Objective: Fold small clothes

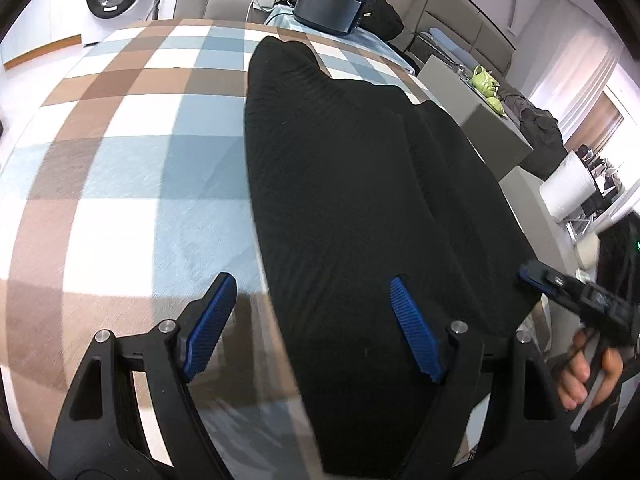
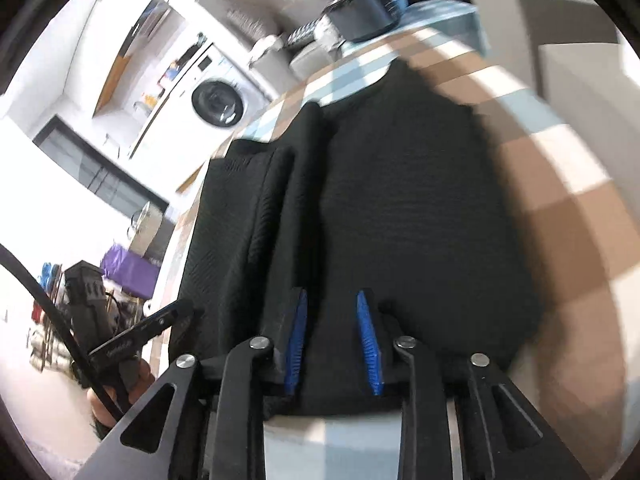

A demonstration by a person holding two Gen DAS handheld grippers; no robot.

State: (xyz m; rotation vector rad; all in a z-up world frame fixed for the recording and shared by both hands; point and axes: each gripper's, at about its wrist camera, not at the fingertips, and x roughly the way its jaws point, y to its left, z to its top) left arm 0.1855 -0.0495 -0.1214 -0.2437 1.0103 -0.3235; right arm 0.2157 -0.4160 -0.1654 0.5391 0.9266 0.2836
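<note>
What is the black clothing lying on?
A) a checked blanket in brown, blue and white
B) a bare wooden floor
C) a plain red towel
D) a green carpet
A: the black clothing is spread flat on a checked blanket with brown, light blue and white squares, which shows around it in both wrist views.

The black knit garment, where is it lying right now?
The black knit garment lies flat on the brown, blue and white checked cloth, filling the right half of the left wrist view, with a dark plastic bin beyond its far end.
</note>
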